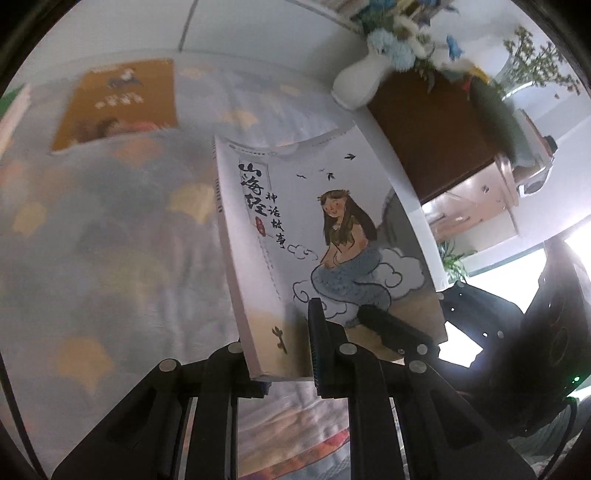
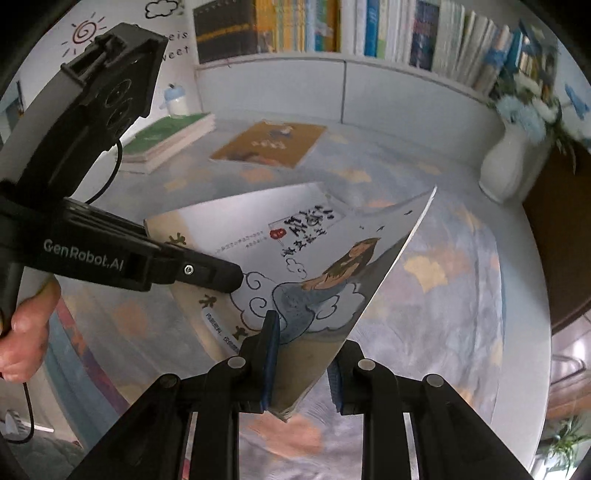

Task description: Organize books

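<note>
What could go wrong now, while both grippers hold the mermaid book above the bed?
1. The mermaid book is gripped only at its lower edge by the left gripper and right gripper; the cover already curls, so it may bend or slip.
2. The white vase stands near; a swing could hit it.

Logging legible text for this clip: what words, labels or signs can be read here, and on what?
"山海经 神话故事": cover of the white book held up by both claws.
"GenRobot.AI": side of the left claw.
"...weet": wall sticker, rest hidden.
Small print and spine text on the white book: too small.
Orange book title: blurred.
Shelf book spines: blurred.
</note>
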Available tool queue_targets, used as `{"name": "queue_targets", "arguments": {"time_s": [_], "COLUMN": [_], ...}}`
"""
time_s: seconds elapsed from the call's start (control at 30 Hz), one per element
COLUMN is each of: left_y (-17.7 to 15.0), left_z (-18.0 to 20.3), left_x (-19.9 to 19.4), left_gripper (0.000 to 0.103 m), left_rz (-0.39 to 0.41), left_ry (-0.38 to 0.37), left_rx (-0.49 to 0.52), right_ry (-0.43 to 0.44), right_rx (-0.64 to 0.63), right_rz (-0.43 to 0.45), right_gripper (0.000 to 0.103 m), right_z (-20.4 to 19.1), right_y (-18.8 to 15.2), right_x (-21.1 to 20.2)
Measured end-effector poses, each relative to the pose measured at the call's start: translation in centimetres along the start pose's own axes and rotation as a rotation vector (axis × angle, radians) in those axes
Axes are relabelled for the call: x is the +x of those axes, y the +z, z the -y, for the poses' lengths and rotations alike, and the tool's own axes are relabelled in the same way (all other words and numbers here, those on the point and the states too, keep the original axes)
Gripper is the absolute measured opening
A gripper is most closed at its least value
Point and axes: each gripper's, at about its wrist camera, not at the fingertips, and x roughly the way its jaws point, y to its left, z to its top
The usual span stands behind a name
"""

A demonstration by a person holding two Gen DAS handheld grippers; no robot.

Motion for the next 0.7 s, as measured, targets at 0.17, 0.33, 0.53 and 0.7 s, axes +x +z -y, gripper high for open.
{"name": "queue_targets", "arguments": {"time_s": [0.17, 0.33, 0.53, 0.7], "left_y": [1.3, 2.7, 4.3, 5.4], "left_z": [-3.7, -9.8, -18.9, -26.6], "left_x": [-5.8, -11.9, -17.4, -19.8], "left_gripper": [0.012, 0.012, 0.012, 0.012], "left_rz": [0.108, 0.194, 0.272, 0.288], "left_ry": [0.014, 0.05, 0.113, 0.178], "left_rx": [-0.015, -0.022, -0.068, -0.105], "right_ry": [0.003, 0.011, 0.062, 0.123], "right_rx": [-0.031, -0.07, -0.101, -0.099], "right_rz": [0.075, 0.14, 0.191, 0.171], "right_gripper": [0.022, 0.024, 0.024, 0.025], "right_z": [-3.9, -9.1, -16.4, -22.2], "right_y": [4.6, 10.4, 18.2, 23.6], "right_x": [-0.6, 0.2, 3.8, 8.9]}}
